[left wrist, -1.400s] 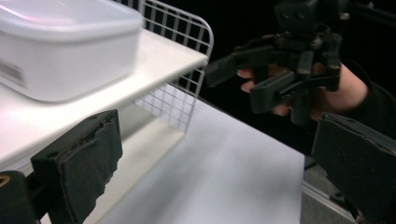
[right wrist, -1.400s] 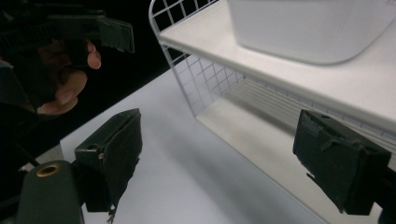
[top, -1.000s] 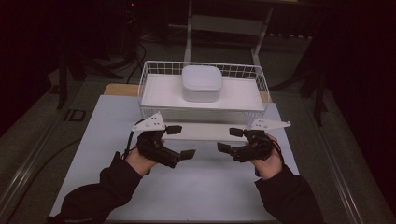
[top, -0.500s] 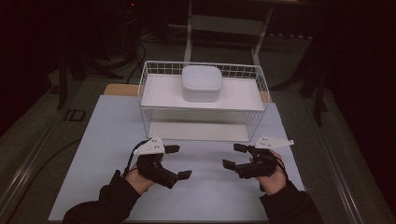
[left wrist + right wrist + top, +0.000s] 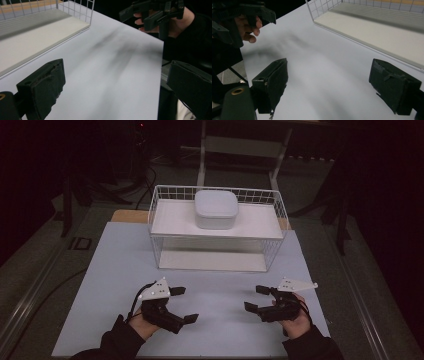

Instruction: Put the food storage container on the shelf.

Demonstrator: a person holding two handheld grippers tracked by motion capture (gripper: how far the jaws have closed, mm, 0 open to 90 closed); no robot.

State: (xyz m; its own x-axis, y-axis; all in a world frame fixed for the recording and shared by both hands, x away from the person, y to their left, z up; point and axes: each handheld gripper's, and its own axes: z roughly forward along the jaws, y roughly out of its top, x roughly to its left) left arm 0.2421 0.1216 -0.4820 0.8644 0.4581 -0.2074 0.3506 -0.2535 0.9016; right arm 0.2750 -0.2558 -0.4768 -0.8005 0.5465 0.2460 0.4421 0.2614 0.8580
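Landmark = white wire rack at the far middle of the bench.

Left gripper: on the near side of the rack, off its left front corner, well apart from it. Jaws spread wide, nothing between them; the left gripper view confirms only bare bench surface in the gap. Held in the person's left hand, low over the bench.

Right gripper: near side of the rack, off its right front corner, also well apart. Jaws wide apart, empty; the right gripper view has the rack's bottom board up ahead to one side.

The two grippers face each other across bare bench in front of the rack.

White lidded container: sits on the rack's upper shelf, about centre, upright, lid on. Neither gripper touches it.

Rack's lower level holds a flat white board.
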